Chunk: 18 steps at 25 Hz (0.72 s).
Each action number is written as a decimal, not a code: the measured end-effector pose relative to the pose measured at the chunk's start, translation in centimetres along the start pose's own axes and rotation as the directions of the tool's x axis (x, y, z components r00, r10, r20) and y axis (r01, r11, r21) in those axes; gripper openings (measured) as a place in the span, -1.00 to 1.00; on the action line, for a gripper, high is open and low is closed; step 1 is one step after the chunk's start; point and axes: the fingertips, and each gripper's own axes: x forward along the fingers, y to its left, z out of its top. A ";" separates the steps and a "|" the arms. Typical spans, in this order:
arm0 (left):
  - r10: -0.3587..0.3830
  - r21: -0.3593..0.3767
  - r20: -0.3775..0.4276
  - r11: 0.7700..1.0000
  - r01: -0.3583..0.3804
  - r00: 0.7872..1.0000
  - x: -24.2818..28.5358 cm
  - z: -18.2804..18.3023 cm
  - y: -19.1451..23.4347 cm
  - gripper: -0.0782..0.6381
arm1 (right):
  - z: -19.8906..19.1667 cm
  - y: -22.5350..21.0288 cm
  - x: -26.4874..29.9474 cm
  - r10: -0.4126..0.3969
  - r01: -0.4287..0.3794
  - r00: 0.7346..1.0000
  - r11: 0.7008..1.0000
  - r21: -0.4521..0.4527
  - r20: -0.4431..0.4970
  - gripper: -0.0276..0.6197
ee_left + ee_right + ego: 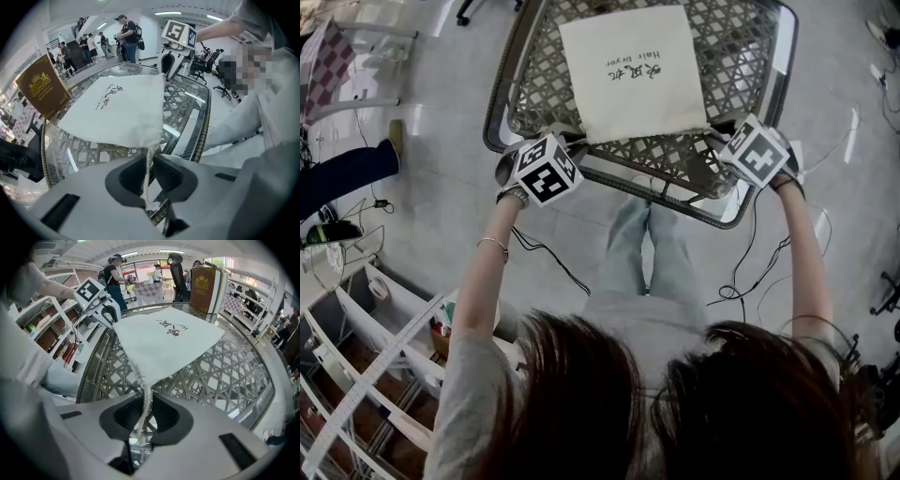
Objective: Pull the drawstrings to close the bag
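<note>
Nearest you, the left gripper [150,164] is clenched on the left drawstring [148,185]. The thin pale cord runs straight between the pads, and a short tail hangs out behind them. The right gripper [146,401] is closed the same way on the right drawstring [145,389], again with only a little cord showing past the pads. You have both cords pinched, one at each near corner of the bag [633,70].

The bag lies flat on the lattice table [502,103], its mouth along the near edge between your two grippers and its printed face up. At each near corner the cloth rises slightly toward the jaws, so the cords look close to taut.

Treat it as thin, soft cloth with almost no weight. It will probably crumple and gather rather than resist. It may also slide toward whichever side pulls harder, especially as the table seems to have a smooth, glassy top. Pull the two cords apart evenly, left and right, so each pull anchors the other.

The cords are the right place to hold, not the fabric. They are narrow and may creep through the pads, and with such short tails there is little to spare if they slip.

Farther off, a brown box [205,287] stands at the table's far end, well clear of the bag. People stand in the room beyond it.
</note>
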 end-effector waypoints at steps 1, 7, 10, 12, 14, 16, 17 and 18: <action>-0.002 -0.001 0.000 1.000 0.002 1.000 0.0 0.0 0.0 -0.60 | 0.0 -0.1 0.0 -0.005 0.005 1.000 1.000 -0.003 -0.004 -0.68; -0.008 -0.016 0.009 1.000 0.008 1.000 0.0 0.0 -0.3 -0.66 | 0.0 -0.2 0.0 -0.028 0.028 0.999 0.999 -0.030 -0.014 -0.78; -0.010 -0.029 0.017 1.000 0.010 1.000 0.1 0.0 -0.3 -0.67 | 0.0 -0.3 0.0 -0.034 0.034 0.999 0.999 -0.035 -0.018 -0.79; -0.012 -0.039 0.019 0.999 0.013 1.000 0.2 0.0 -0.2 -0.67 | 0.0 -0.3 0.1 -0.039 0.038 0.999 0.998 -0.041 -0.022 -0.80; -0.014 -0.051 0.017 0.999 0.015 1.000 0.3 0.0 -0.3 -0.68 | -0.1 -0.3 0.3 -0.041 0.039 0.999 0.998 -0.052 -0.031 -0.81; -0.017 -0.061 0.014 0.998 0.017 1.000 0.3 -0.1 -0.3 -0.70 | -0.2 -0.2 0.3 -0.039 0.036 0.999 0.998 -0.060 -0.037 -0.81; -0.018 -0.062 0.012 0.998 0.018 1.000 0.3 -0.1 -0.4 -0.70 | -0.1 -0.1 0.3 -0.040 0.037 0.998 0.997 -0.063 -0.038 -0.82; -0.018 -0.061 0.010 0.998 0.019 1.000 0.3 -0.1 -0.4 -0.70 | -0.1 -0.1 0.2 -0.044 0.041 0.998 0.997 -0.068 -0.039 -0.82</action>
